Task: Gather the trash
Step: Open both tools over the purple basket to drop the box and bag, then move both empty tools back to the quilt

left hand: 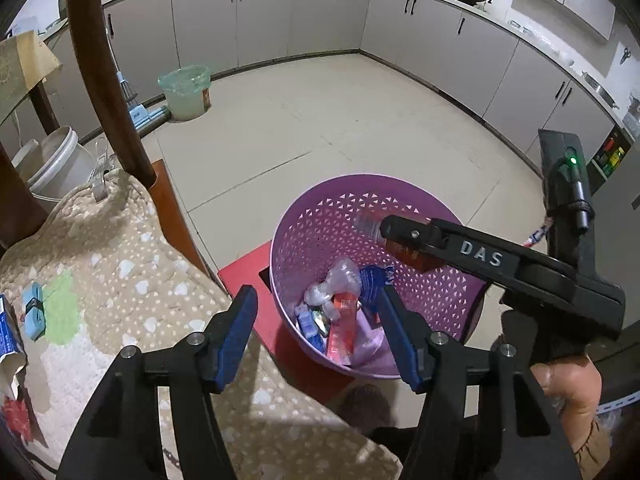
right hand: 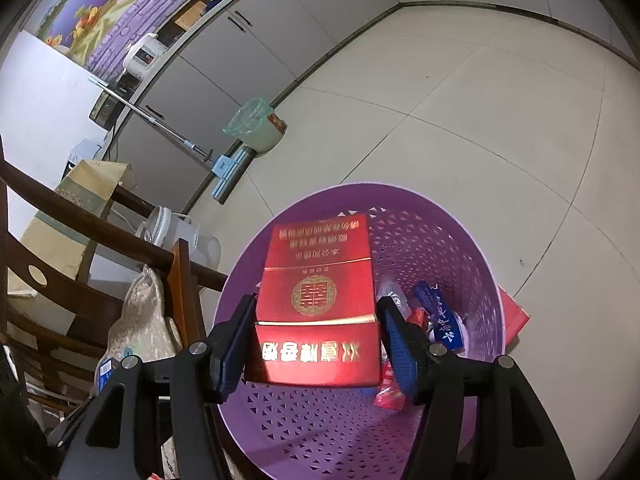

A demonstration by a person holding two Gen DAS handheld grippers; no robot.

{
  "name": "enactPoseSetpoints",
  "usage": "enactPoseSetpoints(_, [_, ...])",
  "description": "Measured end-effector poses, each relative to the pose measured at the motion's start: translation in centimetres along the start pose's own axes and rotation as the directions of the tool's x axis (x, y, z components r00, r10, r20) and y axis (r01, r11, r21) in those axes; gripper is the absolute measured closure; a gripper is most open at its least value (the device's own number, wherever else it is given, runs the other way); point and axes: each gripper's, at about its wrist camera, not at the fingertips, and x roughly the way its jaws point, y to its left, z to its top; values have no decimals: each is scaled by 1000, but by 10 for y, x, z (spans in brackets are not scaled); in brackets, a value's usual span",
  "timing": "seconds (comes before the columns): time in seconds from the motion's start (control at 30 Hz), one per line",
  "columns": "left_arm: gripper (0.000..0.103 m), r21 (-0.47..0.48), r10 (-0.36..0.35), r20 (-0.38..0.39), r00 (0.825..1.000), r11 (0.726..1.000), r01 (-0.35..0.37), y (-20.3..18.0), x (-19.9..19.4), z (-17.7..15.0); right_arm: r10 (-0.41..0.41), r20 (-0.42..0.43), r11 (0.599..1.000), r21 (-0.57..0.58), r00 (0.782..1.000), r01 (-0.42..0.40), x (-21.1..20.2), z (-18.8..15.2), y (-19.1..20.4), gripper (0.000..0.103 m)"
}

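Observation:
A purple perforated basket (left hand: 320, 216) stands on the floor and holds several wrappers and a clear plastic piece (left hand: 340, 280). My right gripper (right hand: 316, 336) is shut on a red cigarette box (right hand: 316, 292) and holds it over the basket (right hand: 460, 256). In the left wrist view the right gripper (left hand: 400, 240) reaches over the basket rim from the right with the red box (left hand: 408, 254) in it. My left gripper (left hand: 316, 320) is open and empty, just above the basket's near rim. A small blue packet (left hand: 34, 312) lies on the beige chair cushion (left hand: 120, 280).
A wooden chair (left hand: 104, 60) stands at the left. A red mat (left hand: 244, 276) lies under the basket. A lined bin (left hand: 186, 92), a mop (right hand: 160, 124) and white buckets (left hand: 56, 160) stand by the grey cabinets. Torn packaging (left hand: 10, 344) lies at the cushion's left edge.

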Motion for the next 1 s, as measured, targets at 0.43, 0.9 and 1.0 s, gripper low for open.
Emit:
enactPoseSetpoints(0.43, [39, -66, 55, 12, 998, 996, -54, 31, -49, -31, -15, 11, 998, -66, 1000, 15, 4, -5, 31, 35])
enactPoseSetpoints(0.9, [37, -239, 286, 31, 958, 933, -271, 136, -139, -100, 15, 4, 980, -198, 1000, -14, 8, -27, 88, 34])
enactPoseSetpoints(1.0, [37, -334, 364, -9, 931, 877, -346, 176, -163, -129, 15, 5, 969, -249, 1000, -13, 10, -39, 104, 34])
